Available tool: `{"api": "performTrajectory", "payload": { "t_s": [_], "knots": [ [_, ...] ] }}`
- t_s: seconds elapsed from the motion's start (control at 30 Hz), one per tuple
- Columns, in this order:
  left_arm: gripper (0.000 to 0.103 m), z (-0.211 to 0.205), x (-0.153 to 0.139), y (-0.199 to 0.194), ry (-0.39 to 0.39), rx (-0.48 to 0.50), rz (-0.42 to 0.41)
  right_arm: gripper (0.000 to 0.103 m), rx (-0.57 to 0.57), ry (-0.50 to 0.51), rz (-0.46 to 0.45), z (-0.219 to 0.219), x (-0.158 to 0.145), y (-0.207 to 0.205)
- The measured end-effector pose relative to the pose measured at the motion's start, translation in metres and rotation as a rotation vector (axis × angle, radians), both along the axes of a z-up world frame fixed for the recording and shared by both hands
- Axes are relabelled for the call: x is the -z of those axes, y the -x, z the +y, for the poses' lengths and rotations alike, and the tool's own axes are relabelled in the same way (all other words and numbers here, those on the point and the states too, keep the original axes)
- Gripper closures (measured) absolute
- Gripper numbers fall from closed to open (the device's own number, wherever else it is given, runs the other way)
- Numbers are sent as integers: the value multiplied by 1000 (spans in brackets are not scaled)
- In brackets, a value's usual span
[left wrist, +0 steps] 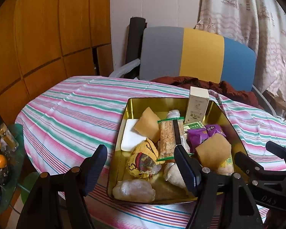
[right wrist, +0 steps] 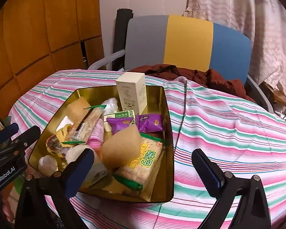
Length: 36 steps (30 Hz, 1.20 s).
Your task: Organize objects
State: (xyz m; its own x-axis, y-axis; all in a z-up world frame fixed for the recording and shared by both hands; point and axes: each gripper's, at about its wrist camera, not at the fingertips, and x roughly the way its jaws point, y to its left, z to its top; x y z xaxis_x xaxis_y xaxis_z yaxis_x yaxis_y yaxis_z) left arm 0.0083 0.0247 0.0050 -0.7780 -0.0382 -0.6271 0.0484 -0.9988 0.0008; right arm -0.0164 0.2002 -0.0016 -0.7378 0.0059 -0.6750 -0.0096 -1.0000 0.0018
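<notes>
Looks nearly done — gold tin ahead of left gripper and right gripper packed full, both spread apart, empty; striped tablecloth around bare.

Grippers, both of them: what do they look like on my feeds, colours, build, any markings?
Both are black plastic two-finger tools with angular linkage arms and silver pivot pins. The left gripper and right gripper carry dark blue ribbed pads inside the fingers. The right one's body reads "DAS" in the left wrist view; the left one's reads "GenRobot.AI" in the right wrist view. No cables or sleeves visible.
</notes>
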Motion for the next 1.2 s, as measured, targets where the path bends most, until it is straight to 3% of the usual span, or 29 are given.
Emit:
{"api": "performTrajectory", "payload": {
  "t_s": [0.23,0.4,0.53,1.2],
  "knots": [
    [30,4,1,-1,-25,38,-23,0,-18,-4,15,-4,-3,-6],
    [44,5,1,-1,-38,53,-37,0,-23,-2,9,-4,-1,-7],
    [47,1,2,0,-65,52,-49,0,-29,-8,3,-6,1,-9],
    [47,4,4,2,-64,79,-60,0,-36,-50,-20,-14,9,-4]
  ]
}}
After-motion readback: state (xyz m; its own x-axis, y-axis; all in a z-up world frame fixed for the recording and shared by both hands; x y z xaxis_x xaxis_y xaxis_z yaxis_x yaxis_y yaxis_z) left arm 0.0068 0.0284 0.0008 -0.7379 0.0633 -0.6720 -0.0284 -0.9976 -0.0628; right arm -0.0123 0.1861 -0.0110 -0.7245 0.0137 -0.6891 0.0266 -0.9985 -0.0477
